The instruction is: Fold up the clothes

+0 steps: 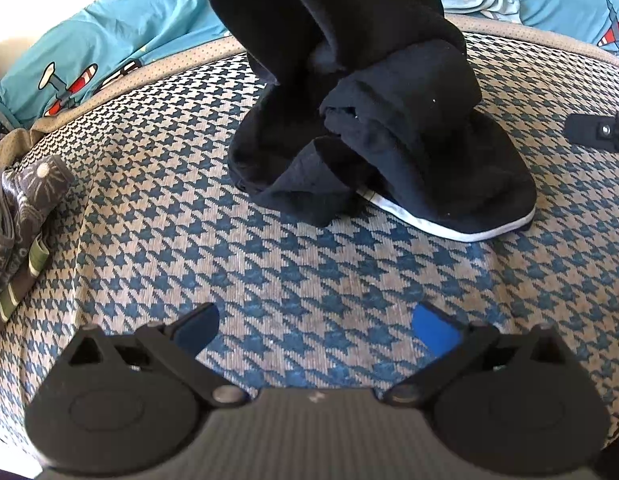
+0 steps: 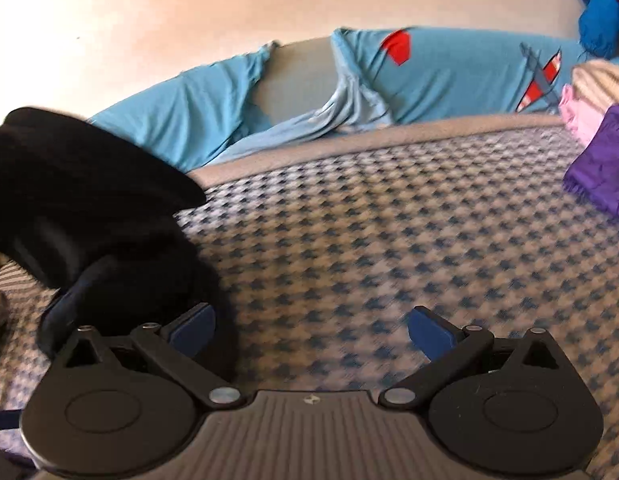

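Left gripper: jaws spread wide, nothing between the blue pads, only the houndstooth-patterned surface below. Black garment ahead of those jaws and well apart from them, bunched in loose folds, lower part resting on the patterned surface with a white-trimmed edge nearest the camera, upper part rising out of the top of the left wrist view. What carries the upper part: cannot tell.

Right gripper: jaws likewise wide apart, empty between the pads. Same black garment off to the left in the right wrist view, heaped, its near fold just beside or behind the left-hand pad; touching or not, cannot tell through the blur. Not between the jaws.

Folded grey patterned cloth at the left edge of the surface. Purple garment and pink cloth at the far right. Turquoise sheet with aeroplane prints along the back edge.
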Available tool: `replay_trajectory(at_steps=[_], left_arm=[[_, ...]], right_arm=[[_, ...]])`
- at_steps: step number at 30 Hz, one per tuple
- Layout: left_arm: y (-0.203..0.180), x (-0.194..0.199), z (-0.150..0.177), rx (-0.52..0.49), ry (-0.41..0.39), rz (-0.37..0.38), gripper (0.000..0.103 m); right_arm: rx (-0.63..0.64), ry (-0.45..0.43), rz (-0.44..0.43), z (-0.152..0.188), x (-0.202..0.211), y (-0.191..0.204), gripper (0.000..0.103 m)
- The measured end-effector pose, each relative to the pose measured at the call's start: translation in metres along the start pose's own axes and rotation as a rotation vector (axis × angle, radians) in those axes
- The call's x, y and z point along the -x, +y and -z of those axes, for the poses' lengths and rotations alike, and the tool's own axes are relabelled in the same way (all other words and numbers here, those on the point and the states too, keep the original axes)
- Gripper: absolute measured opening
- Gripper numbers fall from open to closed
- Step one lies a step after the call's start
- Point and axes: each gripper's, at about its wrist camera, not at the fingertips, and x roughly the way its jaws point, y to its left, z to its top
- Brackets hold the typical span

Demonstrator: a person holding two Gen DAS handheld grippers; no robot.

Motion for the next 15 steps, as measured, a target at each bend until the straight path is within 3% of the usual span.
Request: replay_trajectory(at_steps=[8, 15], left_arm=[[0.000, 0.000, -0.003, -0.006, 0.000, -0.015, 0.103], [0.013, -0.006, -0.005, 0.009, -0.019, -0.036, 0.103]], right_arm=[[0.149, -0.055, 0.031, -0.002, 0.019, 0.038, 0.103], [0.046, -0.107, -0.087, -0.014, 0.025, 0.055, 0.103]])
